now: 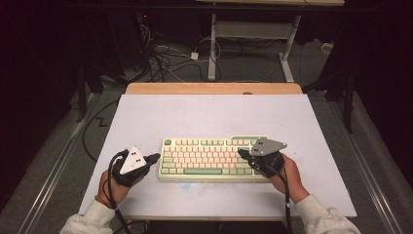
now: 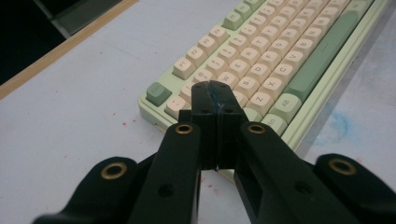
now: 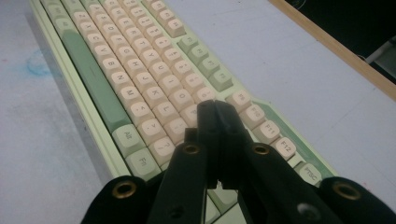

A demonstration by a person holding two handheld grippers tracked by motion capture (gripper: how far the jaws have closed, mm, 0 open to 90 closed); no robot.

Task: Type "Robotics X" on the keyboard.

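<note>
Each black claw (image 1: pixel 155 157) carries brass rivets, a grey triangular plate, a black cable; sleeves (image 1: pixel 90 220) white.

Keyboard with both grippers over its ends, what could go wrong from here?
1. Both pairs of jaws are shut and broad at the tip, so the right gripper over the right-hand keys could press two keys at once.
2. The left gripper sits at the keyboard edge; a sideways push might slide the board across the smooth table.
3. The trailing cables could snag as the hands move.
</note>
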